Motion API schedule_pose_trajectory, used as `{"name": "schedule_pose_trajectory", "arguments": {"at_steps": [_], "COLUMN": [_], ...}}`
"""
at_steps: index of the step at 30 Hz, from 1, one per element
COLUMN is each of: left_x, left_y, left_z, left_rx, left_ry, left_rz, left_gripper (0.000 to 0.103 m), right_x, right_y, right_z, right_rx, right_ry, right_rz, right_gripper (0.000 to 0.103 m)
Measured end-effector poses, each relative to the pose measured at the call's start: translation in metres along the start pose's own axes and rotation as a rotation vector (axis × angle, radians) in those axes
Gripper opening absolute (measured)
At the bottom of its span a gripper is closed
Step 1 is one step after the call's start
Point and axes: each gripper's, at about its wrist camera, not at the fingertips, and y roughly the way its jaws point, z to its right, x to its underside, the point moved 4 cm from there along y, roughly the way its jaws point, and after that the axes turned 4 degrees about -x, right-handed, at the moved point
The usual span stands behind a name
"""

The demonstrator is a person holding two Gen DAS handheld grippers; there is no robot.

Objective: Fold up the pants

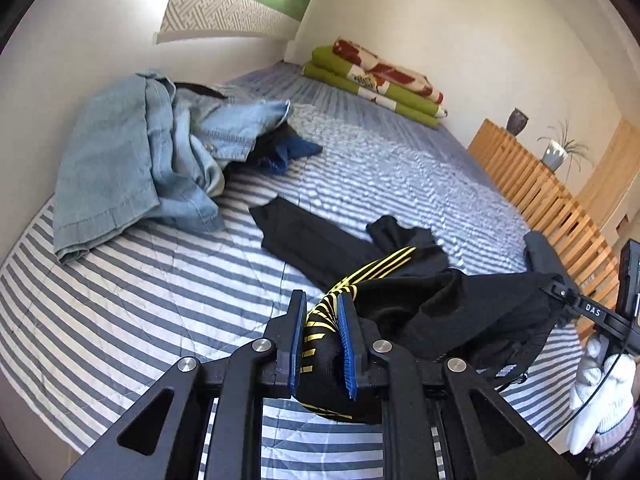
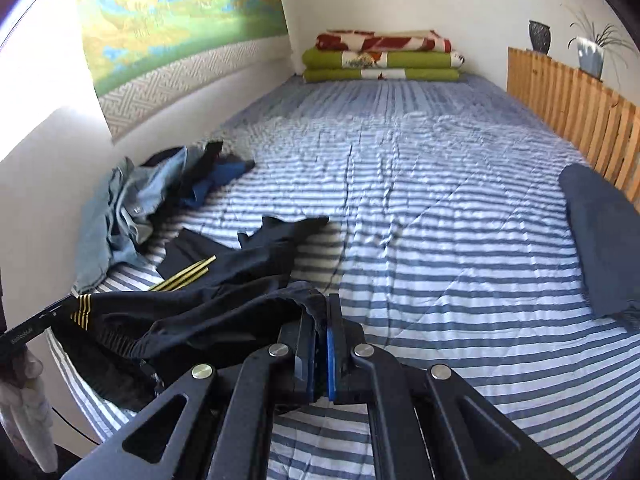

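Black pants [image 1: 420, 312] with yellow side stripes hang stretched by the waistband between both grippers, low over the striped bed [image 1: 140, 300]. My left gripper [image 1: 321, 299] is shut on the striped side of the waistband. In the same view the right gripper [image 1: 560, 292] holds the other end. The pant legs [image 1: 304, 236] trail ahead and rest on the bed. In the right wrist view, my right gripper [image 2: 321, 308] is shut on the black waistband of the pants [image 2: 200, 316], and the left gripper [image 2: 60, 308] shows at the left edge.
A heap of light blue jeans [image 1: 132, 160] and dark clothes lies by the left wall. Folded green and red blankets [image 1: 376, 76] sit at the far end. A wooden slatted rail [image 2: 568, 120] runs along the right. A folded dark garment [image 2: 600, 240] lies beside it.
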Motion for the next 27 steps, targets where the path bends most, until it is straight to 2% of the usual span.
{"name": "schedule_pose_trajectory", "arguments": {"at_steps": [2,5,6,7,9,13,15,18,20,22,23,27], "left_x": [-0.006,-0.007,-0.007,-0.008,-0.006,0.011,0.034,0.082,0.122,0.165,0.185,0.242], "left_y": [-0.031,-0.070,-0.080,-0.087,-0.093,-0.053,-0.031,-0.016,-0.011,-0.009,-0.009,-0.003], "left_z": [0.004,0.014,0.018,0.021,0.025,0.032,0.041,0.068,0.087,0.101,0.105,0.104], "left_rx": [0.030,0.088,0.087,0.079,0.094,0.097,0.086,0.136,0.131,0.106,0.100,0.082], "left_ry": [-0.004,0.025,0.045,0.066,0.088,0.081,0.088,0.169,0.253,0.341,0.370,0.390], "left_rz": [0.051,0.077,0.080,0.081,0.059,-0.082,-0.145,-0.229,-0.299,-0.360,-0.386,-0.496], "left_gripper": [0.017,0.016,0.010,0.009,0.009,0.009,0.007,0.011,0.018,0.034,0.037,0.055], "right_x": [-0.005,0.001,0.006,0.015,0.038,0.090,0.109,0.124,0.124,0.124,0.123,0.135], "right_y": [-0.046,-0.108,-0.123,-0.134,-0.139,-0.092,-0.069,-0.054,-0.050,-0.051,-0.050,-0.041], "right_z": [0.000,0.003,0.007,0.012,0.025,0.056,0.069,0.084,0.094,0.105,0.112,0.132], "right_rx": [-0.016,-0.028,-0.025,-0.026,-0.022,0.023,0.033,0.073,0.111,0.162,0.188,0.296], "right_ry": [0.013,0.054,0.082,0.116,0.183,0.274,0.304,0.275,0.239,0.194,0.169,0.020], "right_rz": [0.056,0.142,0.164,0.177,0.164,-0.001,-0.065,-0.099,-0.102,-0.114,-0.132,-0.230], "right_gripper": [0.003,0.003,0.003,0.003,0.004,0.004,0.003,0.003,0.003,0.003,0.004,0.005]}}
